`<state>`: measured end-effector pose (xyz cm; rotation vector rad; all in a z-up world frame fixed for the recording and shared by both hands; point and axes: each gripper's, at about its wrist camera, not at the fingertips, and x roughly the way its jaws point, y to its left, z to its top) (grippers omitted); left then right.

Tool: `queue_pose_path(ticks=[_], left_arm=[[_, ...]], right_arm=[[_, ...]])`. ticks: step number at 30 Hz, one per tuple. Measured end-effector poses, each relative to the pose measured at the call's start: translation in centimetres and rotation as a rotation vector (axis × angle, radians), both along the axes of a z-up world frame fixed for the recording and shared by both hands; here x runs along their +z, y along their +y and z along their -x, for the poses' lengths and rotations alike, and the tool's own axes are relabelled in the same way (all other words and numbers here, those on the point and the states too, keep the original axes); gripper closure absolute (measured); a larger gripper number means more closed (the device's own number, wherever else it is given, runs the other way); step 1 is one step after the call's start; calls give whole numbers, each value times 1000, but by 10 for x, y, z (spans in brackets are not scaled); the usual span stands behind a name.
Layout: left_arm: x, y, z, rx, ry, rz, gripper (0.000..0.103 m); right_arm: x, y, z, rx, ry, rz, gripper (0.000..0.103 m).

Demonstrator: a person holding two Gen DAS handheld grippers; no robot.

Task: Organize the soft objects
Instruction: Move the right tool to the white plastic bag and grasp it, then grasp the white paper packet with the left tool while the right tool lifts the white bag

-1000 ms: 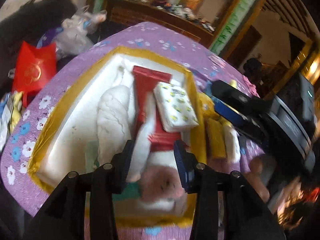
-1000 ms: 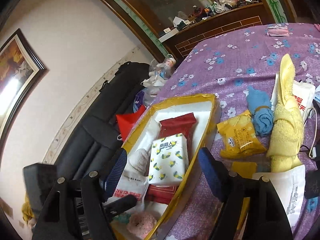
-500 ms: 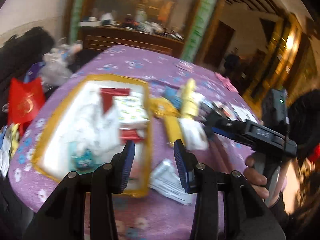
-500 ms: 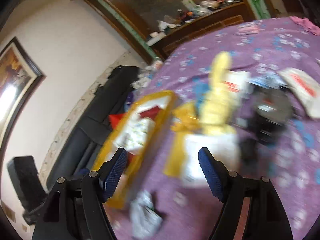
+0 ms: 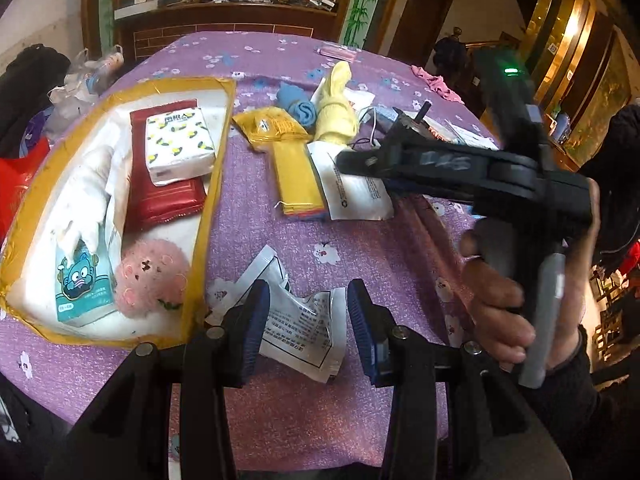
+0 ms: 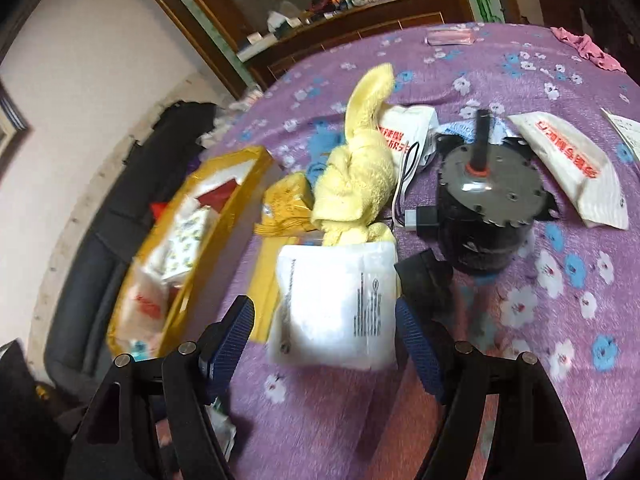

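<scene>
A gold-rimmed white tray [image 5: 219, 176] at the left holds a tissue pack [image 5: 178, 142], a red pack [image 5: 166, 196], a teal pack [image 5: 82, 284] and a pink fluffy toy [image 5: 150, 280]. My left gripper [image 5: 308, 328] hovers open just right of the tray, over a crumpled white wrapper [image 5: 298, 326] lying on the purple cloth. My right gripper [image 6: 326, 340] is open wide, its pads either side of a flat white pouch [image 6: 336, 300] without pressing it. Beyond the pouch lie a yellow towel [image 6: 360, 172], a blue cloth [image 5: 298, 104] and yellow packs [image 5: 298, 180].
A black motor [image 6: 488, 208] with a wire stands right of the towel. White packs with red print [image 6: 572, 164] lie further right, a pink cloth [image 6: 588, 52] at the far edge. A dark sofa and bags are left of the table; a hand [image 5: 500, 312] holds the right gripper.
Both views swung right, away from the tray. My left gripper now sits over the crumpled wrapper, my right one over the white pouch. Neither jaw visibly changed its width.
</scene>
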<state>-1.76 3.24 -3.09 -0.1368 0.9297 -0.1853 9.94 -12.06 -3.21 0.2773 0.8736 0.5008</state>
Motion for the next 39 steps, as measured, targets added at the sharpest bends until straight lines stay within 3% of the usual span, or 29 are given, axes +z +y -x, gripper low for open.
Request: queue_pose_path(ticks=[5,11,14,17,18,21,22,25,27,29,31,33,36,39], left_arm=[[-2,-1,-3,6,15,4,65],[-10,-26,-6,6,50,-189,65],[-16,-24,-11,27,117,-169,65],[-17,-23,-13,47,138,-168,65],[-19,-22,-16,63,152,-166,65],[-23,-19,-26,96,187,-100,65],[-24,-19,-29,98,184,-90,65],[-27,-28,-36,50,157,-78,65],[-22,-30,-33,-38,156,48,65],[-13,-27,-27,-64,133,106,65],[-2,-25,-21,-34,91,43,65],[0,-25,-19,6,78,-37,65],[-6,-33,-18,-21,106,-78,65],[-12,-42,-16,-73,98,-131,65]], right_arm=[[-4,17,-7,19,6,44,25],[-2,21,-2,15,-19,136,39],[-4,18,4,17,-20,125,45],[-8,5,14,65,4,37,47],[-9,0,19,71,3,21,50],[2,-15,37,99,-54,-37,85],[4,-19,41,110,-53,-54,85],[-1,-23,43,116,-41,-51,81],[-7,-24,42,116,-24,-65,69],[-8,-30,42,94,-16,-92,58],[-8,-38,42,94,-16,-135,39],[-9,-44,40,92,-11,-170,28],[-7,-46,36,72,-20,-138,18],[-6,-30,30,129,7,-76,17]])
